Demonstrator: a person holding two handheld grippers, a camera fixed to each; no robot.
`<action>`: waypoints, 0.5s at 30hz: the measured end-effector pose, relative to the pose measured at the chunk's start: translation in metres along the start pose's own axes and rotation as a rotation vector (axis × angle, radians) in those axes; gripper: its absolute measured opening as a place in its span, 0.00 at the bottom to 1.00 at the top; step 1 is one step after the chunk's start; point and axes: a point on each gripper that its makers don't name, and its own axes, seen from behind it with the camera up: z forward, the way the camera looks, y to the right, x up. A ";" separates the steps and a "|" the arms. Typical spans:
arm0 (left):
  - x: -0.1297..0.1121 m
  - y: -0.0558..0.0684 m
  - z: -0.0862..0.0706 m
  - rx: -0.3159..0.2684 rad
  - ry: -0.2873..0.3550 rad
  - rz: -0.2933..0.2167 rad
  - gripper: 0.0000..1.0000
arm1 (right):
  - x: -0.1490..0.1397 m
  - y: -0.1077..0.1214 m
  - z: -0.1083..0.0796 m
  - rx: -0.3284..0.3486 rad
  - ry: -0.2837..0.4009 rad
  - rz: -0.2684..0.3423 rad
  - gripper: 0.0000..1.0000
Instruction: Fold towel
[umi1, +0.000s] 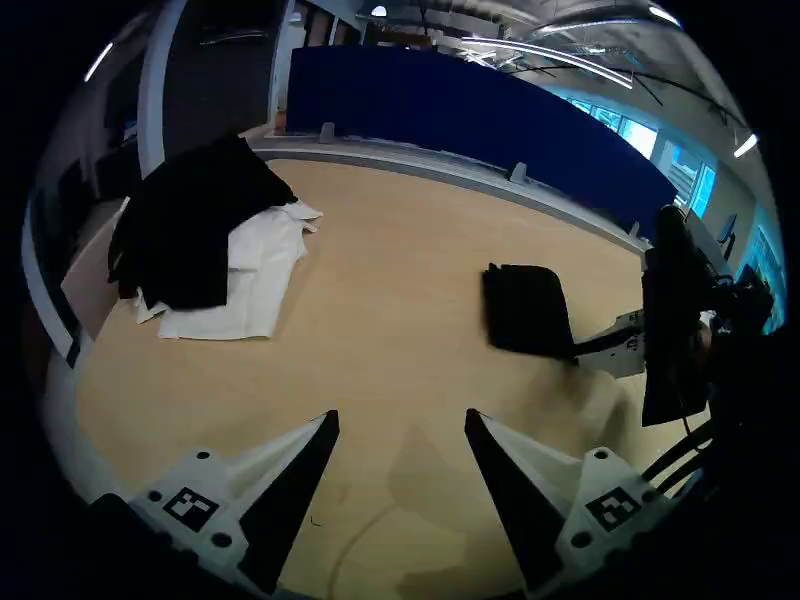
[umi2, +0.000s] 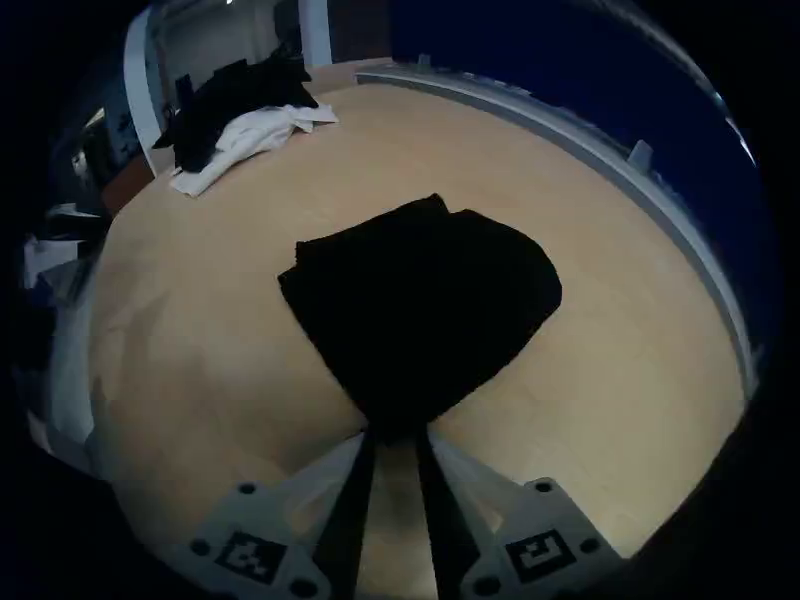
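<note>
1. In the right gripper view, the right gripper (umi2: 395, 437) sat at the bottom of the frame, clenched on the near edge of the black towel (umi2: 420, 300).
2. The towel lay folded and flat on the desk (umi2: 610, 340), in the middle of the frame.
3. In the left gripper view, the left gripper (umi1: 400, 417) was released, jaws wide apart over bare desk at the bottom of the frame.
4. A pile of black and white cloth (umi1: 215, 250) rested on the desk in the upper left.

No legible text, number or brand. Square black-and-white marker patterns (umi1: 190, 507) sit on the fingers of the left gripper (umi1: 400, 425) and right gripper (umi2: 395, 440).
</note>
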 end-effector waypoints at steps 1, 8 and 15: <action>0.000 0.000 0.000 0.001 0.000 0.000 0.93 | 0.000 0.000 0.000 -0.001 0.000 0.002 0.23; -0.001 0.001 0.000 0.002 -0.001 -0.001 0.94 | 0.000 0.005 0.003 -0.011 0.012 0.026 0.05; 0.000 0.003 -0.001 0.001 0.000 0.003 0.94 | 0.008 0.008 -0.002 -0.011 0.042 0.033 0.02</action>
